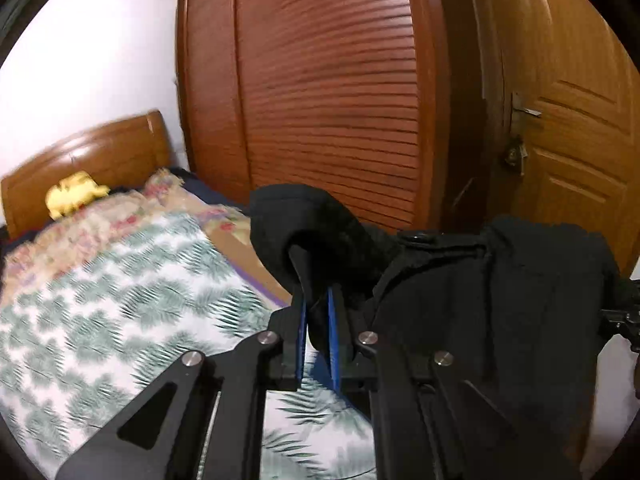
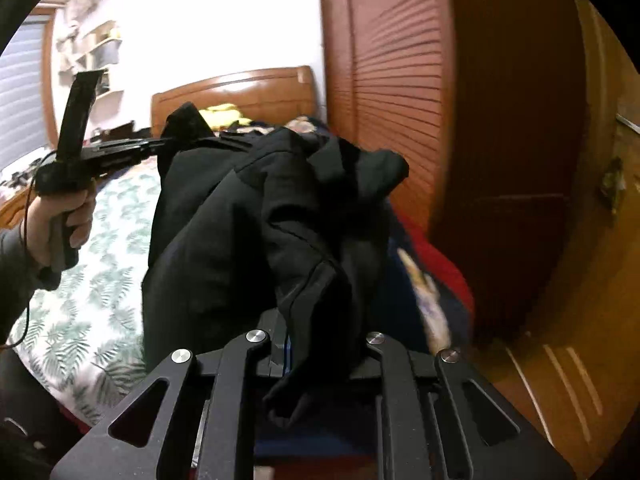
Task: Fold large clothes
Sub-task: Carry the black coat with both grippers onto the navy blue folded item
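Black garment (image 1: 480, 300) clamped in left claw (image 1: 318, 320).

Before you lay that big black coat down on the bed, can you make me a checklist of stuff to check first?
1. Left gripper has the black fabric coat between its blue-padded jaws: ok.
2. Right gripper closed on the coat: ok, fabric bunches over its jaws.
3. Coat lifted off the leaf-patterned white and green bedspread: ok, it hangs between both grippers.
4. Coat spread flat and smooth: not ok, it is crumpled and sagging.
5. Open bedspread area free for laying down: ok in the left wrist view.
6. Which part of the coat each gripper holds: cannot tell.
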Demonstrator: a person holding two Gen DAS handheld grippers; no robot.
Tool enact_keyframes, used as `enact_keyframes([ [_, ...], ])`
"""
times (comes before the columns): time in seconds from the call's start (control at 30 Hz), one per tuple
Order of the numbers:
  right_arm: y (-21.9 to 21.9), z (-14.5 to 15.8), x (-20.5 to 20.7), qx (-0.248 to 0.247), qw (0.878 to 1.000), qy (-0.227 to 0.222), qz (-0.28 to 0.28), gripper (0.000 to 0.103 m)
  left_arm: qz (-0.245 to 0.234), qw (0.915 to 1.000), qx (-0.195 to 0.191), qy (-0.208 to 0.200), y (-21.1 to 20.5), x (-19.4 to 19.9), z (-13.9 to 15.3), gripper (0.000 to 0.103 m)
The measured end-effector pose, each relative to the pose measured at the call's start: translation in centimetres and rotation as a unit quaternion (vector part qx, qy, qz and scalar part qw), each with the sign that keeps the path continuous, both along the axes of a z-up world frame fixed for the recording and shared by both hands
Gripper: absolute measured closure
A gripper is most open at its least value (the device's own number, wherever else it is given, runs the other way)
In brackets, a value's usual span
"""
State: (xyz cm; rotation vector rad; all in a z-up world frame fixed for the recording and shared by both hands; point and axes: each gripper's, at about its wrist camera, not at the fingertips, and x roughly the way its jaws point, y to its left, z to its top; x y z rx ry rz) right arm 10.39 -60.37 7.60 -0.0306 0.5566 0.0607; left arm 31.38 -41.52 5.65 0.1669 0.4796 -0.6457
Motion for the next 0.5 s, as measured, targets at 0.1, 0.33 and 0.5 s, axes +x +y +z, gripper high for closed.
enact_keyframes([
  [0.1, -1.6, 0.0, -0.5, -0.009, 1.0, 0.008, -0.023, 0.089, -0.016, 0.9996, 0.003, 0.023, -1.8, 0.3, -1.5, 0.096],
  [0.33, -5.8, -1.2, -1.3, -0.002, 0.997, 0.04, -0.069, 0.087, -0.026, 0.998, 0.04, 0.041, -4.3, -0.1, -4.9, 0.095],
  [0.5, -5.5, -2.7, -0.7, -0.022, 0.994, 0.052, -0.097, 0.075, -0.021, 0.9969, 0.06, 0.047, -4.8, -0.3, -5.2, 0.095],
])
